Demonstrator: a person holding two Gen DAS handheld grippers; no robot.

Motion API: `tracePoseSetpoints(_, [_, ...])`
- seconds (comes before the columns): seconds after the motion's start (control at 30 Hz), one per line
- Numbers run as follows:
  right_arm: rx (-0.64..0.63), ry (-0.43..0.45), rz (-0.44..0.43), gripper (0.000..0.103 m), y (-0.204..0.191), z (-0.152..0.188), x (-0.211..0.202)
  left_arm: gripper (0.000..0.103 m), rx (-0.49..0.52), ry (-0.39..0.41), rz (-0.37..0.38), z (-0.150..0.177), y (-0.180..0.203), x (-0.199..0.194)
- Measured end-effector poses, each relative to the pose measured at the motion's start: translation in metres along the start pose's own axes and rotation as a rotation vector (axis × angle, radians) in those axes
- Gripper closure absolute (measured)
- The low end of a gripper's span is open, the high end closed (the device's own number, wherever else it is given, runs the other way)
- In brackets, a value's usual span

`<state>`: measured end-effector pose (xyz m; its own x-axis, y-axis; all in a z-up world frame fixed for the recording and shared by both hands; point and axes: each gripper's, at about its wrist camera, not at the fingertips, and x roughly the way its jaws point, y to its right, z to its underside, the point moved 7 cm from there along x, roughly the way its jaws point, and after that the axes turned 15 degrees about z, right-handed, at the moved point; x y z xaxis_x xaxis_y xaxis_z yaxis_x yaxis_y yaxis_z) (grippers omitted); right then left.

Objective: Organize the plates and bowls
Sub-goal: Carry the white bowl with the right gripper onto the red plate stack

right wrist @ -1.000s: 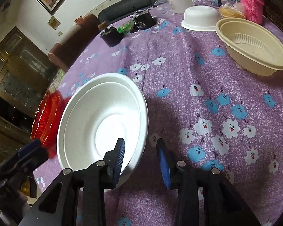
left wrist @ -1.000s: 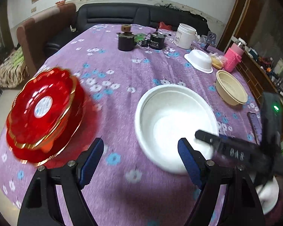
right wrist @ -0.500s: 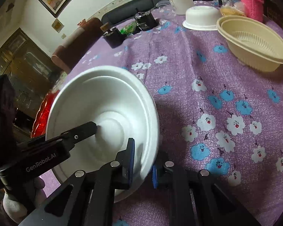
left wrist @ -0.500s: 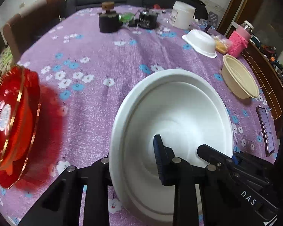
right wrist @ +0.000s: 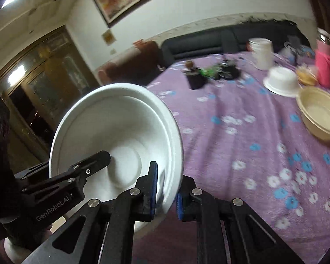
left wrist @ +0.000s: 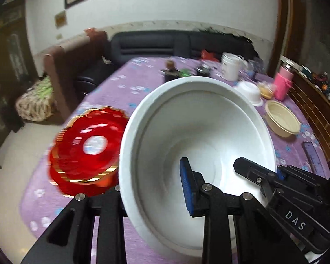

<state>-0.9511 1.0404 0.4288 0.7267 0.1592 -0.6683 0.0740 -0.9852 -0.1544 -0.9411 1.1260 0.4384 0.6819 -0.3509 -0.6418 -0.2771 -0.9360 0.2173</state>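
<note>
The large white bowl [left wrist: 200, 145] is in the air above the near edge of the worktop [right wrist: 242, 145], tilted so that its opening faces both cameras. Both claws hold it by the near rim. The left claw [left wrist: 151, 189] pinches the wall on its left side, one finger inside and one outside. The right claw [right wrist: 166, 189] is closed narrow on the rim at the other side. So the bowl sits between the two claws, and neither is nearer. The red plates [left wrist: 88, 147] lie just left of the bowl, low on the worktop. The beige bowl [right wrist: 321, 114] and the small white bowl [right wrist: 281, 81] are well apart, at the far right. A move to either side probably needs both hands together.
</note>
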Motion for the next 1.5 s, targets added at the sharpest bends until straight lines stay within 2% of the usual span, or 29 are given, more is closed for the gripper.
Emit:
tracePoseSetpoints(0.27, [-0.076, -0.015, -0.041, 0.087, -0.057, -0.005, 0.017, 0.074, -0.072, 0.045, -0.076, 0.001, -0.051, -0.025])
tracePoseSetpoints(0.67, [-0.134, -0.027, -0.025, 0.087, -0.09, -0.013, 0.037, 0.072, -0.122, 0.059, -0.097, 0.003, -0.089, -0.025])
tracePoseSetpoints(0.77, [-0.153, -0.029, -0.014, 0.087, -0.099, -0.018, 0.043, 0.072, -0.114, 0.056, -0.112, -0.002, -0.095, -0.022])
tracePoseSetpoints(0.9, [-0.171, -0.029, -0.011, 0.087, -0.114, -0.041, 0.06, 0.069, -0.069, 0.067, -0.148, -0.024, -0.108, -0.02])
tracePoseSetpoints(1.07, [-0.167, -0.07, -0.005, 0.087, -0.128, -0.059, 0.092, 0.066, -0.049, 0.029, -0.191, -0.038, -0.136, -0.001])
tracePoseSetpoints(1.27, [-0.181, -0.135, 0.01, 0.087, -0.139, -0.05, 0.132, 0.065, -0.079, -0.037, -0.208, -0.029, -0.166, 0.026])
tracePoseSetpoints(1.4, [-0.205, -0.142, 0.018, 0.085, -0.147, -0.045, 0.145, 0.065, -0.108, -0.046, -0.199, -0.025, -0.178, 0.027])
tracePoseSetpoints(1.43, [-0.211, -0.138, 0.026, 0.085, -0.148, -0.044, 0.146, 0.062, -0.116, -0.043, -0.193, -0.024, -0.18, 0.025])
tracePoseSetpoints(1.5, [-0.23, -0.121, 0.049, 0.085, -0.15, -0.044, 0.149, 0.047, -0.133, -0.031, -0.183, -0.024, -0.183, 0.02])
